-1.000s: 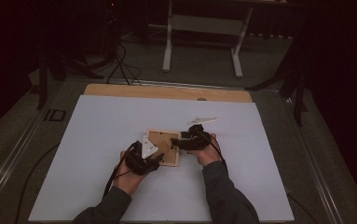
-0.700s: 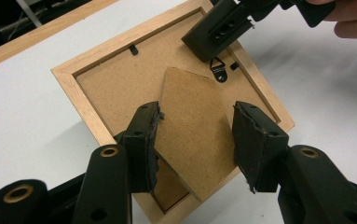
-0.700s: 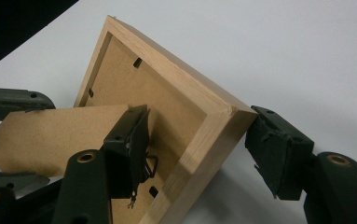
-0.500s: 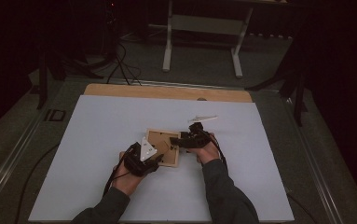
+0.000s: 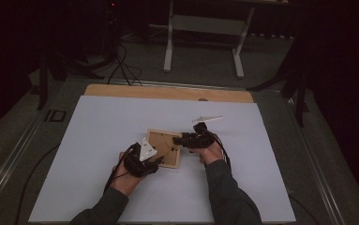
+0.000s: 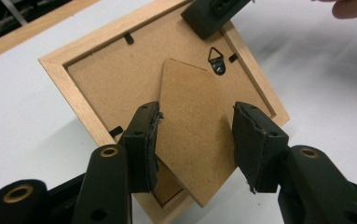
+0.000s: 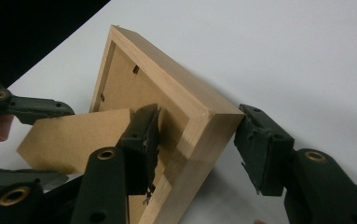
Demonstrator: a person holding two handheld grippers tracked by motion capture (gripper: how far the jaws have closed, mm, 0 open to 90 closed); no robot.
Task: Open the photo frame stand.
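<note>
The picture frame [image 5: 164,148] lies face down mid-counter [image 5: 102,126], its easel flap [image 6: 195,130] between the left gripper [image 6: 195,135]'s part-open jaws, while the right gripper [image 7: 197,140]'s jaws, just closing, straddle a corner without yet clamping it; an off-centre pinch there could skid the frame or strain the flap's hinge.

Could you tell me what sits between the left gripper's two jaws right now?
In the left gripper view, the left gripper straddles the picture frame's fold-out cardboard stand.

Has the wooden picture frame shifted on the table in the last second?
No. The frame keeps its place against the table's wooden edge and the white strip.
</note>
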